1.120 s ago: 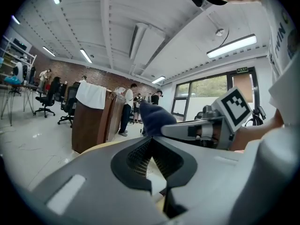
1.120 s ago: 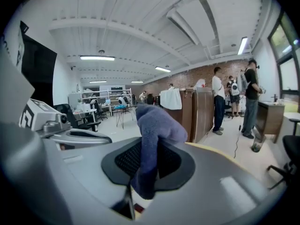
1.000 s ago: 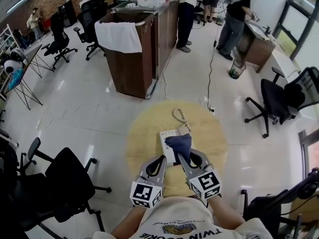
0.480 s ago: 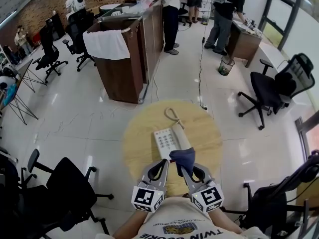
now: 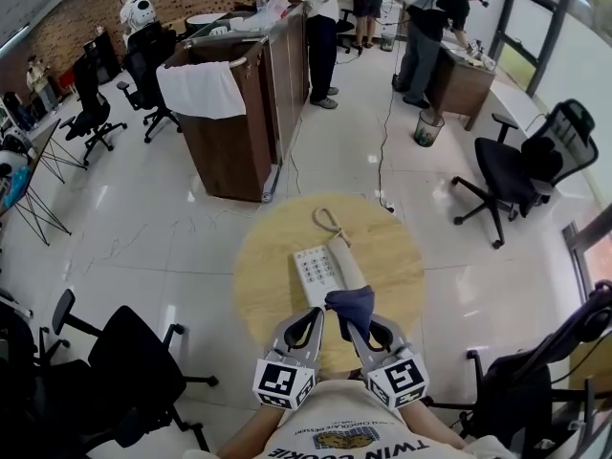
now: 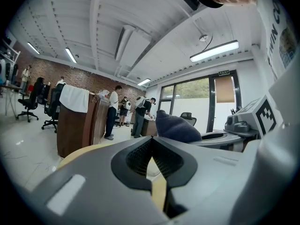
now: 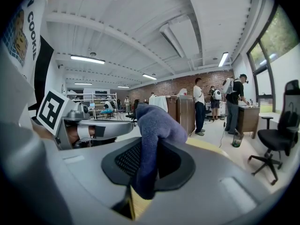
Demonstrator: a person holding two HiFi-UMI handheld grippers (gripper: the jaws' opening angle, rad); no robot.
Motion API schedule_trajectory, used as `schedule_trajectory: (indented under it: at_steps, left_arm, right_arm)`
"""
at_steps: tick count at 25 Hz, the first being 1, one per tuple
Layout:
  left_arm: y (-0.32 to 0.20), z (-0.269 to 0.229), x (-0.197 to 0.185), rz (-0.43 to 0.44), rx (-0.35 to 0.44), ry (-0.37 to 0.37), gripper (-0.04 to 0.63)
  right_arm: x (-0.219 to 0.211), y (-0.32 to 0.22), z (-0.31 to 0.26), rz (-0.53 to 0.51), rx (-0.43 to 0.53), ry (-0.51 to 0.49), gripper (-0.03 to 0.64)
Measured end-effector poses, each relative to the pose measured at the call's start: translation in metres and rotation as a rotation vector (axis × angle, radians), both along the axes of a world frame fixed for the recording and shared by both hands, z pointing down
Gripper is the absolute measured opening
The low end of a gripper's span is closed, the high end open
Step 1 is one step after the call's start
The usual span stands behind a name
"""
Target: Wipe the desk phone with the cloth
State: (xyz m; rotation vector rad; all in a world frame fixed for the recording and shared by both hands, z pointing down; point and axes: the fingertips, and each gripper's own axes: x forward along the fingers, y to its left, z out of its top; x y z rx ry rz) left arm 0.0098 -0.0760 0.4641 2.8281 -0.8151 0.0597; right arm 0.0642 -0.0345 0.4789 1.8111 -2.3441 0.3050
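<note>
A white desk phone (image 5: 318, 271) lies on the round wooden table (image 5: 392, 256), its handset (image 5: 345, 259) along the right side and its cord (image 5: 330, 222) curled toward the far edge. A dark blue cloth (image 5: 351, 304) bunches over the phone's near end, pinched in my right gripper (image 5: 357, 331); in the right gripper view the cloth (image 7: 149, 139) stands up between the jaws. My left gripper (image 5: 315, 321) sits just left of it, jaws together with nothing between them. The left gripper view shows the cloth (image 6: 176, 128) beyond the right gripper.
Black office chairs stand at the left (image 5: 129, 366) and right (image 5: 516, 175). A brown cabinet (image 5: 234, 127) with a white towel (image 5: 201, 89) stands beyond the table. People stand at the back by a desk (image 5: 464, 79); a bin (image 5: 427, 127) is beside it.
The cloth and right gripper slid from over the phone's keypad back to its near end, uncovering the keypad. The head view shifted slightly.
</note>
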Motion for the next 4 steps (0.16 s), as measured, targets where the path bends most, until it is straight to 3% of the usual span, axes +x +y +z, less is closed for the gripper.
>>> schedule_trajectory:
  at_steps: [4]
  left_arm:
    - [0.0037,0.0001,-0.0025,-0.003,-0.006,0.005,-0.009]
  right_arm:
    - [0.0006,0.0028,0.0004,0.010,-0.005,-0.005,0.064]
